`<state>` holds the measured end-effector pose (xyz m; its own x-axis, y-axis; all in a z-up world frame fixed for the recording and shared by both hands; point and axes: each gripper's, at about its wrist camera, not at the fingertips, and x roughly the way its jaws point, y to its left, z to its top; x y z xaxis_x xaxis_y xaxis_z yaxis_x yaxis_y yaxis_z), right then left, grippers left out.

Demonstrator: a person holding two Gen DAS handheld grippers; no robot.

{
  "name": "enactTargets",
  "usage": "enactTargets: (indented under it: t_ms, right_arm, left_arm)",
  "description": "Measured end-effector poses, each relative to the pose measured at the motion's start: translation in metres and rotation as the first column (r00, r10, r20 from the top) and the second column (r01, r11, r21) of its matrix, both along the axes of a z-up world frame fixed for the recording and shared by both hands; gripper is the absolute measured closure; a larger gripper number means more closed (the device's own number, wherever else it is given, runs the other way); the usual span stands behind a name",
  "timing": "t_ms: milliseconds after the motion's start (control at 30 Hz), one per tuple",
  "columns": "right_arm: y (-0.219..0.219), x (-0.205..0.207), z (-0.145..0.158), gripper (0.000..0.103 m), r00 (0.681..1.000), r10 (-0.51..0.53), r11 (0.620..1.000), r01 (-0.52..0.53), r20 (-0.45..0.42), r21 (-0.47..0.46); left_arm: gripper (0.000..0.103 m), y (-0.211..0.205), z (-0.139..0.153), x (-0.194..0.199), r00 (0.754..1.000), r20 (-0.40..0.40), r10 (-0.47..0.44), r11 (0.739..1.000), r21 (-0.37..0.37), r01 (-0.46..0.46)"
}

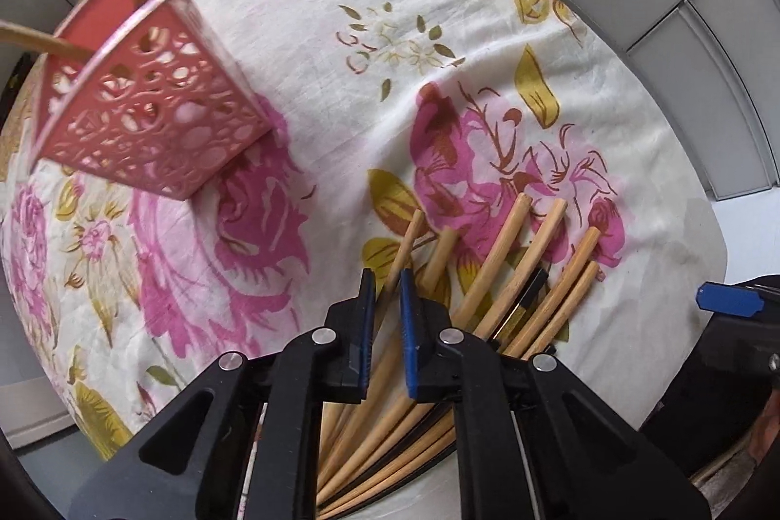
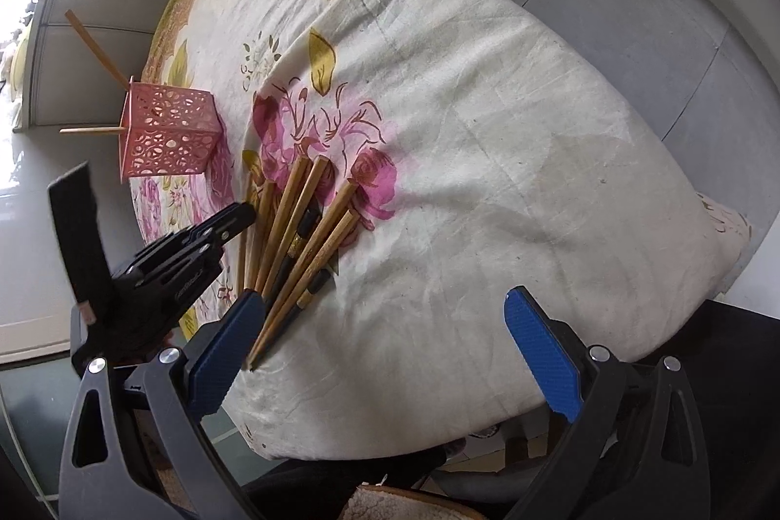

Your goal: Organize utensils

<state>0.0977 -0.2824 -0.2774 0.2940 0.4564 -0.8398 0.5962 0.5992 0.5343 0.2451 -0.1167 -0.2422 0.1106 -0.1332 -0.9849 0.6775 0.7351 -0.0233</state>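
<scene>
So, floral cloth [image 2: 487, 159] covers the whole surface. Pink lattice holder [image 1: 161, 105] stands near its far-left edge, two chopsticks [image 2: 92, 45] already leaning out of it. The loose pile of chopsticks [image 2: 302, 227] fans out near your edge, well apart from the holder. Your left tongs [image 1: 387, 305] are nearly shut on one chopstick [image 1: 407, 242] at the pile's left side; your right tongs [image 2: 385, 349] stand wide and empty over the cloth. Sticks look light, stiff and smooth, so likely to pivot or slip. Grip mid-shaft rather than near the tip, and keep neighbours clear.
</scene>
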Motion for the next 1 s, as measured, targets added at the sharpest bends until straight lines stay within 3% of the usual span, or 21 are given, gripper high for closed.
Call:
enactTargets:
  t_ms: [67, 100, 167, 300, 533, 867, 1000]
  right_arm:
    - [0.006, 0.009, -0.006, 0.032, 1.000, -0.010, 1.000, 0.010, -0.026, 0.004]
    - [0.010, 0.014, -0.009, 0.038, 0.999, -0.005, 1.000, 0.005, -0.045, 0.005]
    - [0.021, 0.022, -0.015, 0.066, 0.997, 0.015, 1.000, -0.016, -0.080, -0.017]
    - [0.033, 0.033, -0.019, 0.071, 0.995, -0.012, 0.999, 0.008, -0.095, -0.043]
    - [0.045, 0.052, -0.026, 0.087, 0.981, -0.110, 0.994, 0.105, -0.161, -0.041]
    - [0.068, 0.084, -0.015, 0.089, 0.988, -0.080, 0.977, 0.051, -0.132, -0.208]
    - [0.059, 0.079, -0.014, 0.090, 0.991, -0.061, 0.971, 0.032, -0.116, -0.235]
  left_arm:
    - [0.095, 0.017, 0.019, -0.003, 0.999, 0.030, 0.022, 0.999, -0.047, -0.021]
    - [0.095, 0.025, 0.028, -0.003, 0.998, 0.050, 0.035, 0.997, -0.068, -0.032]
    - [0.095, 0.043, 0.044, -0.005, 0.995, 0.077, 0.059, 0.992, -0.113, -0.050]
    - [0.096, 0.072, 0.063, -0.013, 0.987, 0.125, 0.100, 0.982, -0.174, -0.077]
    - [0.097, 0.108, 0.069, -0.017, 0.982, 0.142, 0.125, 0.965, -0.246, -0.088]
    - [0.097, 0.129, 0.082, -0.014, 0.980, 0.152, 0.132, 0.950, -0.302, -0.081]
    - [0.097, 0.133, 0.073, -0.017, 0.982, 0.135, 0.133, 0.957, -0.274, -0.092]
